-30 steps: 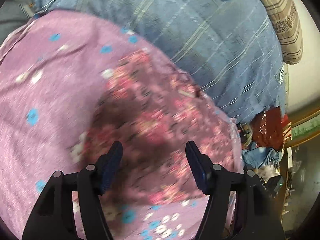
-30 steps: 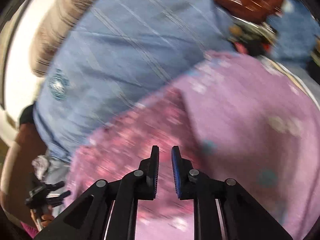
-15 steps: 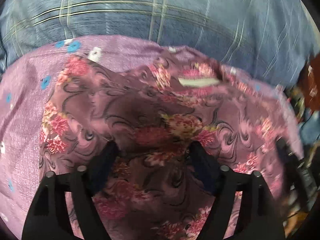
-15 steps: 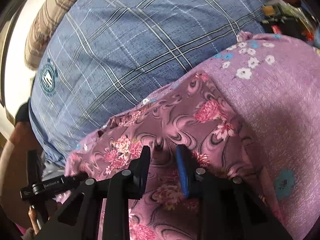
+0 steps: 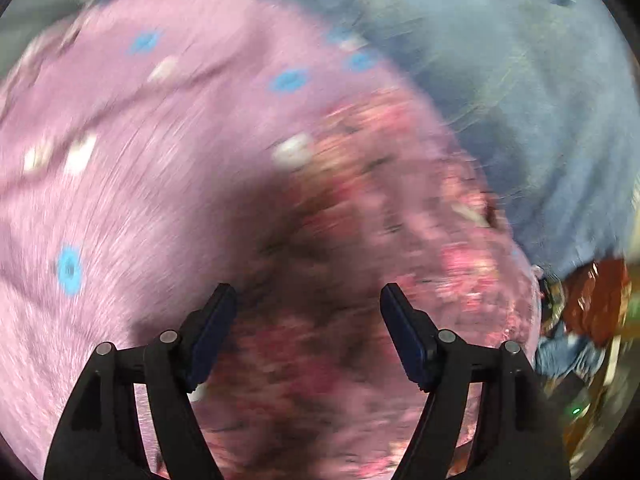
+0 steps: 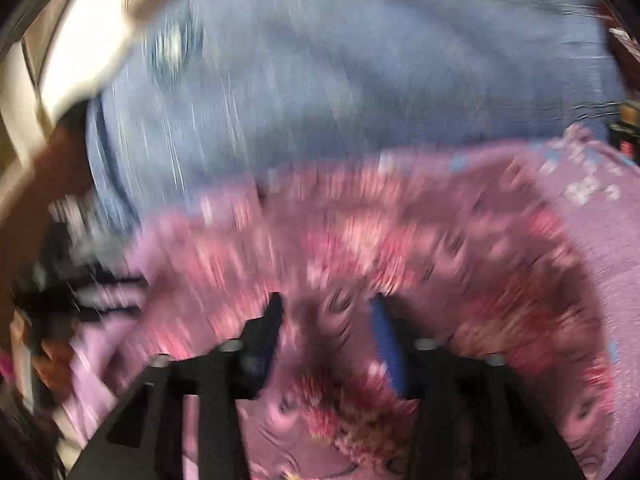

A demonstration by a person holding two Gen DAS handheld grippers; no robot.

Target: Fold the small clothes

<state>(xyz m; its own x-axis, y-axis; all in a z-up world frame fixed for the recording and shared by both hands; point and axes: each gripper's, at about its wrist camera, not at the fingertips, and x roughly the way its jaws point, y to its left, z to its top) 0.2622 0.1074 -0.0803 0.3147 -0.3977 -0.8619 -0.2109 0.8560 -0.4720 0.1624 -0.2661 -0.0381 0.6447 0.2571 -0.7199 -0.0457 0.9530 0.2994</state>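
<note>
A small floral garment, dark pink with red flowers, lies on a lilac sheet with blue and white flower spots. My left gripper is open, jaws wide apart, just above the garment's near part. In the right wrist view the same garment fills the middle. My right gripper is partly open right over the cloth, with a fold of it between the fingers; I cannot tell if it touches them. Both views are blurred by motion.
A blue plaid cover lies beyond the lilac sheet and also shows in the right wrist view. Red and blue clutter sits off the bed's right edge. The other gripper's dark shape shows at left.
My left gripper has lifted back and swung left, still open. My right gripper's jaws have widened from a narrow gap and it has moved over the garment.
</note>
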